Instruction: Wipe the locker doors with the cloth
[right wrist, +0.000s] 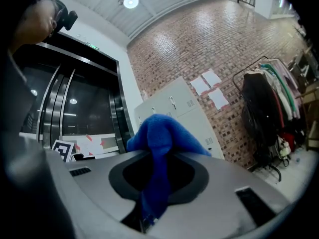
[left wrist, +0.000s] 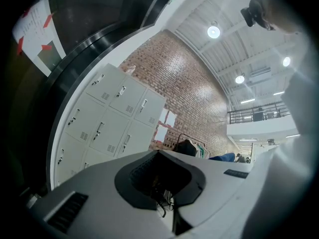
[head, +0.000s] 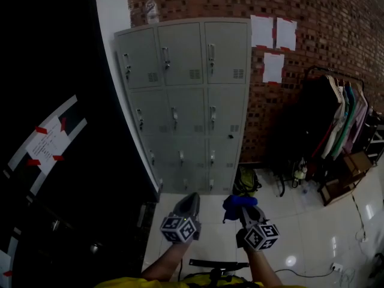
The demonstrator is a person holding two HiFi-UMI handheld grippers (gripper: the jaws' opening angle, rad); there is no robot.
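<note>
The grey lockers (head: 186, 101) stand against the brick wall, some way ahead of both grippers. In the head view my right gripper (head: 243, 207) is held low over the floor, shut on a blue cloth (head: 238, 201). The right gripper view shows the cloth (right wrist: 158, 138) bunched above the jaws and hanging down between them, with the lockers (right wrist: 174, 106) beyond it. My left gripper (head: 188, 205) is beside the right one, shut with nothing in it. In the left gripper view its jaws (left wrist: 160, 156) meet, and the lockers (left wrist: 107, 128) stand far off.
A water bottle (head: 151, 8) stands on top of the lockers. White sheets of paper (head: 273, 41) are stuck on the brick wall. At the right is a clothes rack (head: 339, 122) with hanging garments; bags (head: 246, 180) lie at the lockers' foot. Dark glass panels (head: 54, 143) fill the left.
</note>
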